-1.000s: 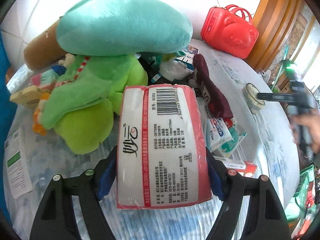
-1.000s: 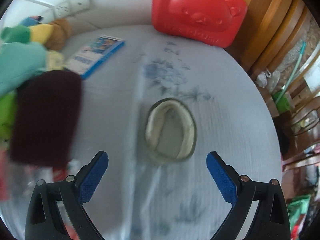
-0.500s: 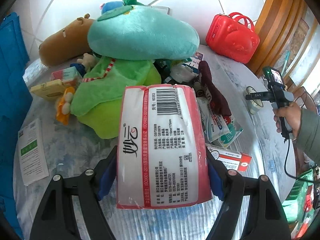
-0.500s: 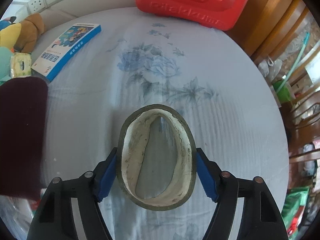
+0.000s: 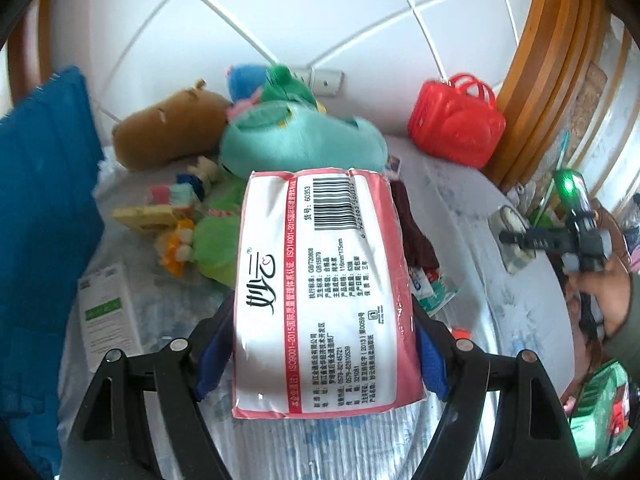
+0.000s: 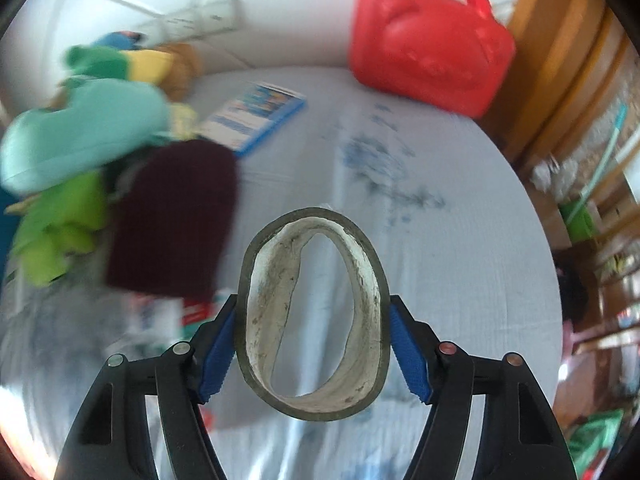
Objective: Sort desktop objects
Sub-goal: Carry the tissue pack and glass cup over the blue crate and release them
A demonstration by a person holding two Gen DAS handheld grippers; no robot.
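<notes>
A pink and white tissue pack is held well above the table, with my left gripper shut on its sides. My right gripper is shut on a dirty tape roll, squeezed into an oval and lifted off the cloth. From the left wrist view the right gripper shows at the far right with the tape roll in it, held by a person's hand.
Plush toys are piled at the back with a brown one. A red case stands at the back right. A dark maroon cloth, a blue booklet, a white box and a blue bin lie around.
My left gripper has risen and pulled back with the tissue pack. My right gripper went from open around the tape roll to shut on it, then lifted it off the table.
</notes>
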